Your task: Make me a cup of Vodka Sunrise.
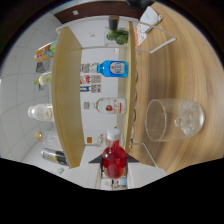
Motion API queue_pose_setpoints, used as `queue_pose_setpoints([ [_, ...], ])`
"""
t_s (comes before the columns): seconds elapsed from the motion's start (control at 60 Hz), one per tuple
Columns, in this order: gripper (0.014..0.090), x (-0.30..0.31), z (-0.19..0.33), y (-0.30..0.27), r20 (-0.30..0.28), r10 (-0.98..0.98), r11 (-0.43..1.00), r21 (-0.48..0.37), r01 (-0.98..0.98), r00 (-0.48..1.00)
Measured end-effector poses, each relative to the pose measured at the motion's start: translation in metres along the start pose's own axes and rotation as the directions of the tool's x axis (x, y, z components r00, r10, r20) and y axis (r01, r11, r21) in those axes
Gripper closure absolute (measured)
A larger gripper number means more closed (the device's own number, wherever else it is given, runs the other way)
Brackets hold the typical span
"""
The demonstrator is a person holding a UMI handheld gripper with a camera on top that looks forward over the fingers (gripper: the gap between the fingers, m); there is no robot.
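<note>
Gripper camera view, tipped sideways, of a wooden bar counter and shelf with bottles

A light wood counter (185,65) fills the right of the frame; white tiled wall (20,75) curves down the left. At centre right a clear glass (172,119) with ice stands on the counter. A wooden shelf unit (67,90) runs through the middle, bearing a blue bottle (114,68) and a clear bottle with a red label (107,105). At lower centre the gripper (115,167) grips a bottle of red liquid (114,157) with a white cap, both fingers pressed against its sides
</note>
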Motion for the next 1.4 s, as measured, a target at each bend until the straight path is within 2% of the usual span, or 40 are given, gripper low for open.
queue_pose_setpoints([
  [0.2,0.0706,-0.011,-0.001,-0.01,0.122,0.398,0.917,-0.017,-0.399,0.909],
  [0.317,0.0707,-0.019,-0.004,-0.021,0.196,0.547,0.833,-0.031,-0.553,0.814],
  [0.517,0.0705,-0.018,-0.003,-0.022,0.204,0.588,0.803,-0.03,-0.596,0.782],
  [0.683,0.0706,-0.025,-0.005,-0.017,0.173,0.429,0.899,0.009,-0.437,0.886],
  [0.783,0.0705,-0.038,-0.008,-0.009,0.122,0.176,0.982,0.047,-0.183,0.977],
  [0.867,0.0704,-0.051,-0.008,0.002,0.063,-0.12,0.99,0.078,0.115,0.991],
  [0.967,0.0702,-0.064,-0.004,0.023,0.003,-0.437,0.897,0.085,0.435,0.9],
  [1.083,0.0703,-0.048,0.007,0.049,-0.095,-0.718,0.687,0.061,0.724,0.689],
  [1.217,0.0706,0.011,0.027,0.075,-0.193,-0.898,0.412,-0.061,0.909,0.395],
  [1.267,0.0706,0.041,0.034,0.081,-0.216,-0.93,0.331,-0.136,0.934,0.298],
  [1.4,0.0705,0.112,0.045,0.095,-0.266,-0.954,0.219,-0.295,0.93,0.14],
])
